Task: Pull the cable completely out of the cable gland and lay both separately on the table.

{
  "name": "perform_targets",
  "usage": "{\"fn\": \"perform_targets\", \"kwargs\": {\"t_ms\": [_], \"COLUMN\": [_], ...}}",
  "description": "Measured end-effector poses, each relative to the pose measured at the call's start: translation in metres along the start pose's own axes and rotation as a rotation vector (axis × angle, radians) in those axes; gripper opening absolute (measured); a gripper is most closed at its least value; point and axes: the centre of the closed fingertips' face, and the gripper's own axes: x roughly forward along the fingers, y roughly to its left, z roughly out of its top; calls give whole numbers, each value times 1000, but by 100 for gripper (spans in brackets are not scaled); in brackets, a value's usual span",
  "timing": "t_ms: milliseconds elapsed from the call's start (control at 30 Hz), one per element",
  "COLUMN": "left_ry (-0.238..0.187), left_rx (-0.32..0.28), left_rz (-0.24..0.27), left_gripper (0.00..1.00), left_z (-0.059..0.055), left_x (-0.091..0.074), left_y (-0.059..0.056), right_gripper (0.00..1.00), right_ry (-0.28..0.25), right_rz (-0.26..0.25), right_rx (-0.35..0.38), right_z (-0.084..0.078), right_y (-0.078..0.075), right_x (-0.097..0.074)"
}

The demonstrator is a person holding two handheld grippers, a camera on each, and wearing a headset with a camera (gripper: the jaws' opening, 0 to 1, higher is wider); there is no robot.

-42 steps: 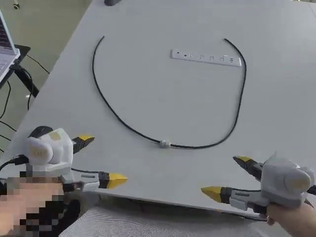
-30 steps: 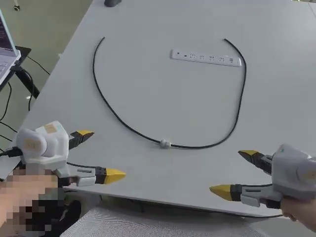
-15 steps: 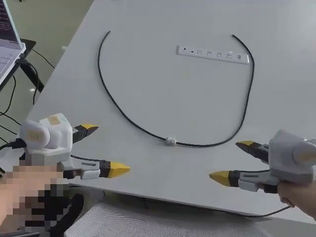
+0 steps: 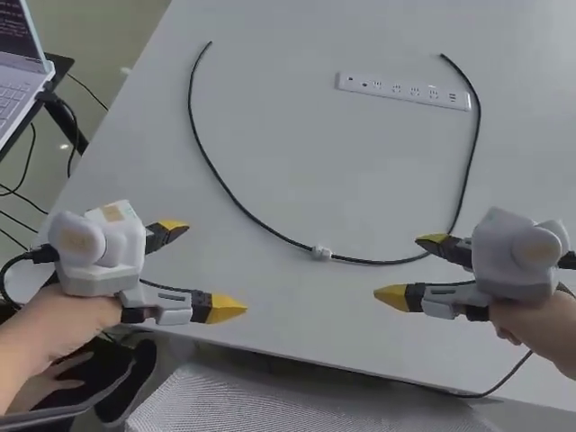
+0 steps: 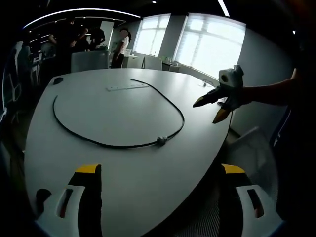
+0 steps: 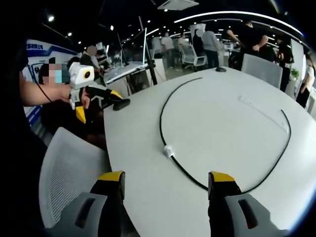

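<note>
Near the front edge of the pale grey worktop (image 4: 342, 162), left claw (image 4: 202, 268) and right claw (image 4: 410, 267) hover released. Between them the black cable (image 4: 243, 211) lies threaded through the small white cable gland (image 4: 321, 253). Approach step, I judge: next, pin the gland and grip the cable beside it.

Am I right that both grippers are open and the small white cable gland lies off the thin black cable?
No: the head view shows the small white cable gland sitting on the thin black cable; the left gripper and right gripper are open.
</note>
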Motion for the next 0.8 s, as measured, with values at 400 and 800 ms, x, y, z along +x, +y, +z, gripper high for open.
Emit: {"fn": "perform_targets", "kwargs": {"t_ms": [400, 800], "left_ry": [17, 12], "left_rx": [13, 10], "left_rz": [-20, -9], "left_gripper": [99, 99], "left_z": [-6, -9], "left_x": [2, -3], "left_y": [-6, -4], "right_gripper": [56, 50], "right_ry": [85, 142], "right_rz": [41, 75], "right_rx": [-61, -108], "right_z": [5, 13], "right_y": [-2, -4], "right_x": [27, 57]}}
